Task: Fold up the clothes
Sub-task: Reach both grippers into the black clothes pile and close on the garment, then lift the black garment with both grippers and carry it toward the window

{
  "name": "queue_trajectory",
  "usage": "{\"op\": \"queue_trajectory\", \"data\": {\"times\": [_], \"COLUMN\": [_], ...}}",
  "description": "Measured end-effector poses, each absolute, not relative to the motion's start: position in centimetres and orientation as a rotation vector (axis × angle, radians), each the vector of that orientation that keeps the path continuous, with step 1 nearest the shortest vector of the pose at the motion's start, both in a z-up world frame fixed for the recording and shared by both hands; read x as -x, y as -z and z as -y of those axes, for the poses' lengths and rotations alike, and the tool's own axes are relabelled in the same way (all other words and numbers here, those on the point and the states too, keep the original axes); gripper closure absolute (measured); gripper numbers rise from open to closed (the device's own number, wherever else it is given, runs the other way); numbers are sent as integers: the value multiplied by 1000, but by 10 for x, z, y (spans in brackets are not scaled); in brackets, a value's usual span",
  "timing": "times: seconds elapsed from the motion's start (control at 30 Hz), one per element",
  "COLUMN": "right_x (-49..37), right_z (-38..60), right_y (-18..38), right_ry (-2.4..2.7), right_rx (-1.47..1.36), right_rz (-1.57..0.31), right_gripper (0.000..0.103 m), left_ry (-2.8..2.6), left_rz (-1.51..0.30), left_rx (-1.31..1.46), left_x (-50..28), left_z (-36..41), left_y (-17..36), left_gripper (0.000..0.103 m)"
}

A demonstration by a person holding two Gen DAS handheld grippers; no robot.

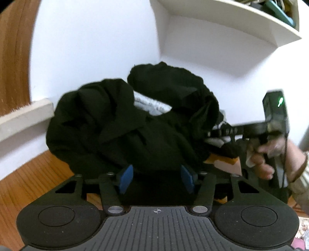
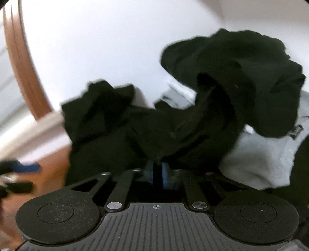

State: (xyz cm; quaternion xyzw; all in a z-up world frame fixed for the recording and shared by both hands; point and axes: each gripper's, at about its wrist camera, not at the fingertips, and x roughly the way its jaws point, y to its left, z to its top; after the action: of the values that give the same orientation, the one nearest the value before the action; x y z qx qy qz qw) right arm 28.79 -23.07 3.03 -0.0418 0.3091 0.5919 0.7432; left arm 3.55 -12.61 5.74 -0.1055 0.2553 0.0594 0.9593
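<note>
A crumpled black garment (image 1: 119, 127) is heaped against the white wall, over a light grey garment (image 2: 260, 154) that also peeks out as a pale patch (image 1: 152, 106). My left gripper (image 1: 156, 178) sits at the heap's near edge, its blue pads (image 1: 126, 178) apart and dark cloth lying between them; I see no pressing. My right gripper (image 2: 157, 173) has its blue pads nearly together, pinching a fold of the black garment (image 2: 193, 125). In the left wrist view the right gripper (image 1: 212, 135) reaches into the heap from the right, held by a hand (image 1: 266, 154).
The clothes lie on a wooden surface (image 1: 29, 185) beside a white wall with a pale ledge (image 1: 25, 115). A white shelf (image 1: 231, 15) hangs at the upper right. A brown wooden frame (image 1: 13, 58) stands at the left. The left gripper's blue pad (image 2: 25, 167) shows at the right wrist view's left edge.
</note>
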Motion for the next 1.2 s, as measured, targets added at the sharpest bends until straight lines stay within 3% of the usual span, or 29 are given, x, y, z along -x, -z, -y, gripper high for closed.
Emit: {"op": "queue_trajectory", "data": {"times": [0.13,0.43,0.87,1.0,1.2], "right_x": [-276,-227,-136,-135,-162], "right_z": [234,235,182,167,197], "right_y": [-52,-116,-166,-149,-134], "right_ry": [-1390,-1560,-1775,-1757,-1683], "right_rx": [34,-44,56,145,192], "right_rz": [-665,-592,-495,-548,-522], "right_gripper": [95,96,95,90,70], "left_ry": [-120,-137,-336,-361,-353], "left_rz": [-516,-416,-271,-309,-377], "left_rx": [197,222,282,317,279], "left_x": [-41,-34,44,45,27], "left_z": [137,157,126,109,104], "left_y": [-57,-80,-112,-103,-87], "left_gripper": [49,42,44,45,44]}}
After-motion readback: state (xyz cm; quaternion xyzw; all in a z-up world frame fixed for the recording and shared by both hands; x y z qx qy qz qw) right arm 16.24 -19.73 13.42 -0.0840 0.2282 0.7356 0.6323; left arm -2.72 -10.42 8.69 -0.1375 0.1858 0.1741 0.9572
